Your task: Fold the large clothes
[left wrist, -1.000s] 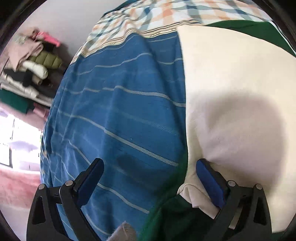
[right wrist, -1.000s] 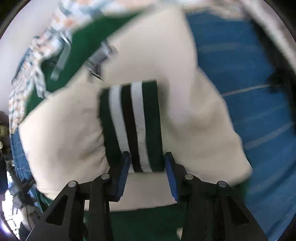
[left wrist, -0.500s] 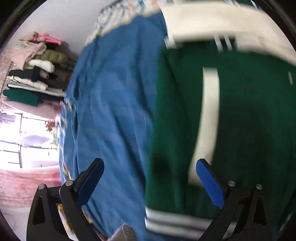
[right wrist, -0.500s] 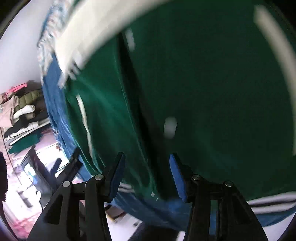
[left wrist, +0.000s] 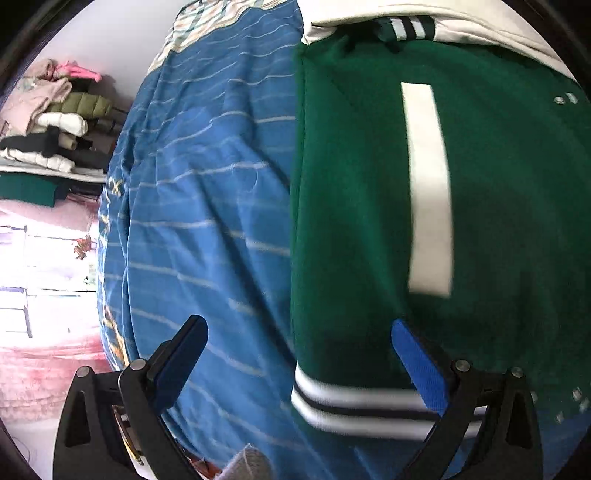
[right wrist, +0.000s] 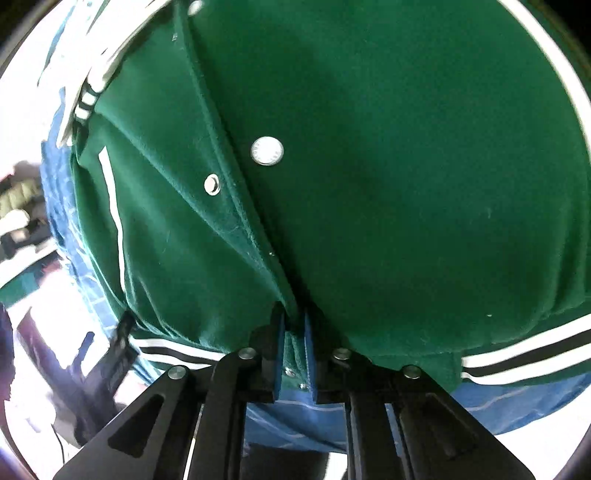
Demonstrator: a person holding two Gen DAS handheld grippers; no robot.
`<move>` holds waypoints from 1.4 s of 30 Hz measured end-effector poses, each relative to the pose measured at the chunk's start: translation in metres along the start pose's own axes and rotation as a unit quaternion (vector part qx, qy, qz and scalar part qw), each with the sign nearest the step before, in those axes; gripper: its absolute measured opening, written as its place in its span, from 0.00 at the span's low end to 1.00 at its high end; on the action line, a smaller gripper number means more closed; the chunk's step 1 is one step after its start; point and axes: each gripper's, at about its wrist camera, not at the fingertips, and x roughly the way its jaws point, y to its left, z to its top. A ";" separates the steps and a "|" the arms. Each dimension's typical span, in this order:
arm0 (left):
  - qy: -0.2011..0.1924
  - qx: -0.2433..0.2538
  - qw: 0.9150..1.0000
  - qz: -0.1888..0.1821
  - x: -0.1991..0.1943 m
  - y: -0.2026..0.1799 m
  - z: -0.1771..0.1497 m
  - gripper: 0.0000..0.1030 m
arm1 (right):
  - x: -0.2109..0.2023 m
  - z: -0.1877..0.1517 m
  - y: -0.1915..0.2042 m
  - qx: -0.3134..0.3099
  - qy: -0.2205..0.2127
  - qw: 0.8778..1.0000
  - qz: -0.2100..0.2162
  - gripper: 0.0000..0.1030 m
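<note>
- We see the jacket (right wrist: 424, 166) — green, with cream sleeves — lying front-up and spread flat on the bed (left wrist: 207, 229), over its right part in the left wrist view.
- Its long axis runs from the striped hem (left wrist: 351, 404), nearest us, up to the striped collar (left wrist: 406, 27) at the far end, so the collar points away from us towards the plaid cover (left wrist: 207, 14) at the head of the bed.
- A cream sleeve (left wrist: 480, 31) lies across the top by the collar; a white pocket strip (left wrist: 428, 192) runs along the same axis as the body.
- In the right wrist view the front placket (right wrist: 236, 206) slants from upper left down to the hem, with two silver snaps (right wrist: 266, 150) beside it.
- Our right gripper (right wrist: 293, 350) is at the hem end of that placket; its jaws are closing, nearly together, with the green edge between the blue pads and pressed by them.
- Our left gripper (left wrist: 299, 354) hangs wide open over the jacket's left hem corner — one finger over the blue sheet, the other over the green cloth — and holds nothing.
- Beyond the bed's left edge we see a rack of stacked clothes (left wrist: 48, 125) against the wall.
</note>
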 end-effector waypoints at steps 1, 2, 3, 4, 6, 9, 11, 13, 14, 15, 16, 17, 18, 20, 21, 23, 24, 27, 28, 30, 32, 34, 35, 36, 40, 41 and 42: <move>-0.001 0.005 1.000 0.014 0.010 -0.006 0.001 1.00 | -0.002 -0.006 0.003 -0.007 -0.015 1.000 -0.006 0.20; 0.003 0.016 1.000 0.019 0.024 -0.012 0.001 1.00 | -0.005 -0.008 0.008 -0.010 -0.023 1.000 -0.010 0.25; 0.006 0.020 1.000 0.009 0.034 -0.016 0.000 1.00 | -0.011 -0.010 0.011 -0.009 -0.033 0.999 -0.020 0.25; 0.003 0.018 1.000 0.001 0.039 -0.017 0.001 1.00 | -0.014 -0.012 0.010 -0.004 -0.038 0.999 -0.021 0.26; -0.013 0.013 1.000 -0.004 0.040 -0.016 0.001 1.00 | -0.029 -0.014 0.005 0.014 -0.047 0.999 -0.014 0.30; -0.018 0.015 1.000 0.003 0.039 -0.018 0.001 1.00 | -0.058 -0.015 -0.004 0.028 -0.081 0.996 -0.019 0.47; -0.010 0.009 1.000 0.002 0.038 -0.018 0.002 1.00 | -0.080 -0.014 -0.016 0.032 -0.105 0.994 -0.019 0.51; -0.001 0.006 1.000 0.009 0.034 -0.015 0.004 1.00 | -0.103 -0.003 -0.038 0.026 -0.115 0.993 0.012 0.51; 0.000 -0.004 1.000 0.015 0.030 -0.012 0.004 1.00 | -0.106 0.008 -0.037 0.020 -0.114 0.993 0.030 0.51; 0.000 -0.015 1.000 0.022 0.024 -0.009 0.003 1.00 | -0.104 0.018 -0.030 0.014 -0.110 0.993 0.037 0.51; -0.002 -0.033 0.999 0.031 0.017 -0.004 0.002 1.00 | -0.104 0.027 -0.024 0.004 -0.110 0.993 0.035 0.51; -0.004 -0.051 0.998 0.042 0.005 0.000 0.001 1.00 | -0.110 0.035 -0.022 -0.002 -0.120 0.992 0.031 0.51; -0.007 -0.062 0.997 0.052 -0.004 0.001 0.001 1.00 | -0.119 0.044 -0.025 -0.003 -0.138 0.990 0.029 0.51; -0.016 -0.093 0.992 0.079 -0.034 -0.002 0.003 1.00 | -0.144 0.060 -0.045 0.000 -0.175 0.985 0.003 0.51; -0.017 -0.101 0.991 0.084 -0.044 -0.004 0.004 1.00 | -0.158 0.070 -0.062 0.002 -0.196 0.981 -0.004 0.51; -0.016 -0.119 0.987 0.102 -0.071 -0.021 0.010 1.00 | -0.182 0.094 -0.105 0.011 -0.205 0.979 0.004 0.51; -0.014 -0.124 0.987 0.105 -0.083 -0.034 0.016 1.00 | -0.189 0.109 -0.124 0.025 -0.203 0.979 0.022 0.51; -0.013 -0.146 0.983 0.107 -0.110 -0.083 0.037 1.00 | -0.213 0.151 -0.179 0.034 -0.201 0.977 0.066 0.50; -0.017 -0.149 0.983 0.108 -0.114 -0.096 0.043 1.00 | -0.219 0.164 -0.192 0.025 -0.199 0.976 0.084 0.49; -0.025 -0.146 0.982 0.114 -0.116 -0.135 0.060 1.00 | -0.223 0.193 -0.207 0.001 -0.187 0.978 0.096 0.49; -0.024 -0.129 0.984 0.119 -0.110 -0.163 0.073 1.00 | -0.222 0.218 -0.213 -0.023 -0.171 0.980 0.099 0.49; -0.019 -0.097 0.986 0.135 -0.093 -0.196 0.083 1.00 | -0.214 0.235 -0.211 -0.038 -0.157 0.980 0.112 0.49; -0.017 -0.085 0.986 0.144 -0.087 -0.207 0.086 1.00 | -0.206 0.243 -0.205 -0.047 -0.150 0.980 0.124 0.49; -0.016 -0.078 0.985 0.154 -0.083 -0.214 0.088 1.00 | -0.199 0.253 -0.202 -0.055 -0.136 0.980 0.131 0.49; -0.022 -0.078 0.983 0.166 -0.069 -0.218 0.085 1.00 | -0.172 0.265 -0.191 -0.077 -0.131 0.986 0.074 0.05; -0.024 -0.081 0.983 0.162 -0.068 -0.216 0.083 1.00 | -0.170 0.266 -0.194 -0.059 -0.142 0.986 0.057 0.04; -0.027 -0.082 0.984 0.158 -0.069 -0.212 0.081 1.00 | -0.171 0.265 -0.196 -0.050 -0.150 0.986 0.053 0.03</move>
